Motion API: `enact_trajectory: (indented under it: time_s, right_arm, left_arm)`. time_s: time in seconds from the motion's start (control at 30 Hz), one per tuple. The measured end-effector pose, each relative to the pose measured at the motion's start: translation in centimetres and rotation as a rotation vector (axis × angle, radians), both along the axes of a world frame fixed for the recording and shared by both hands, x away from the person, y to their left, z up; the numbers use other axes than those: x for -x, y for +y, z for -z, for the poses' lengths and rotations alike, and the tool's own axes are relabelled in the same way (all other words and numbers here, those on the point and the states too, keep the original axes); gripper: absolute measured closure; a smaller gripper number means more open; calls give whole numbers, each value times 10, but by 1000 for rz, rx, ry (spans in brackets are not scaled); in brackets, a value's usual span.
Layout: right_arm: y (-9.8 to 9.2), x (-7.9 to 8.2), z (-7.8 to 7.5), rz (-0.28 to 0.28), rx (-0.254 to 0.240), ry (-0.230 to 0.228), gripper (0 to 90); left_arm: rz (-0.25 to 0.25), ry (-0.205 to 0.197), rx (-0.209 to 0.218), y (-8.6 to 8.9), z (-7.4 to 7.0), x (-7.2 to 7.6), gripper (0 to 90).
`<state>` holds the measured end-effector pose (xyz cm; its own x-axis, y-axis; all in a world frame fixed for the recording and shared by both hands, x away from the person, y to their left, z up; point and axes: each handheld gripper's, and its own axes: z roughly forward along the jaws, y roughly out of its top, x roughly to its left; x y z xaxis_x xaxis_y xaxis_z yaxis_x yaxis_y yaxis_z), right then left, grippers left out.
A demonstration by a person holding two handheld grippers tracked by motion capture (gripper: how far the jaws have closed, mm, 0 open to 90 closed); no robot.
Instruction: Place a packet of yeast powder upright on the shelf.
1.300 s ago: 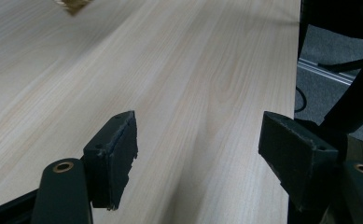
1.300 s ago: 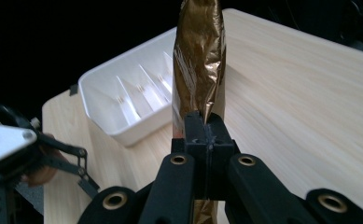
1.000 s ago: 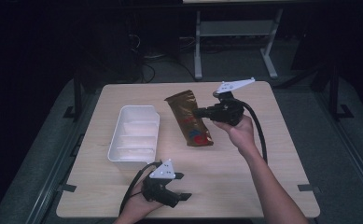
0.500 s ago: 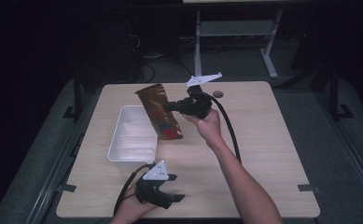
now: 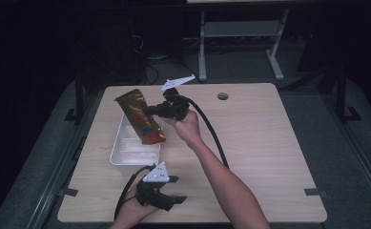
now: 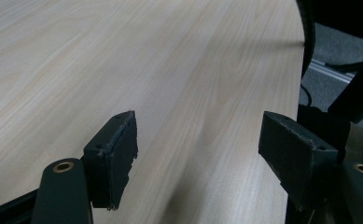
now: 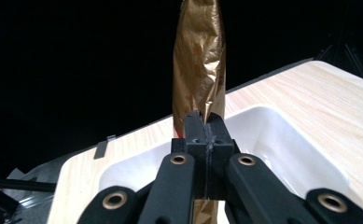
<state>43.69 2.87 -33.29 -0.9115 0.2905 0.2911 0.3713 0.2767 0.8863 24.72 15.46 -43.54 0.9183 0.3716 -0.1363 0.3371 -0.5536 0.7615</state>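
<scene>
Above the far end of the white rectangular plastic tray point(image 5: 120, 153), which sits toward the left edge of the pale wood-grain worktop point(image 5: 269, 143), the right gripper point(image 5: 150, 110) has its jaws pressed tight on a crinkled gold foil snack pouch point(image 5: 139, 116) with a red-and-blue panel. The pouch hangs clear of the worktop, tilted, its lower end over the tray's inside. In the right gripper view the pouch point(image 7: 198, 65) stands edge-on between the closed jaws, with the tray's white basin point(image 7: 282, 140) right beneath. Pinching it at mid-body probably keeps the bag steady for lowering into the tray. Near the worktop's front edge, just before the tray, the left gripper point(image 5: 171, 200) rests low with its jaws spread wide and nothing between them, apparently parked out of the way.
</scene>
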Motion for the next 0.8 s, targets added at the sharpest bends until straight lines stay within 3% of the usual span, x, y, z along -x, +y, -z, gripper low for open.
enact_trajectory:
  time_s: [0.3,0.5,0.8]
  right_arm:
    - [25,-10,26,-26,-54,53,899]
    - [35,-8,40,-47,-44,60,898]
    - [33,-6,63,-40,-16,93,887]
  left_arm:
    - [4,0,-7,1,1,-2,274]
    - [5,-10,-3,2,-1,-2,275]
    - [0,-6,-17,3,2,-4,277]
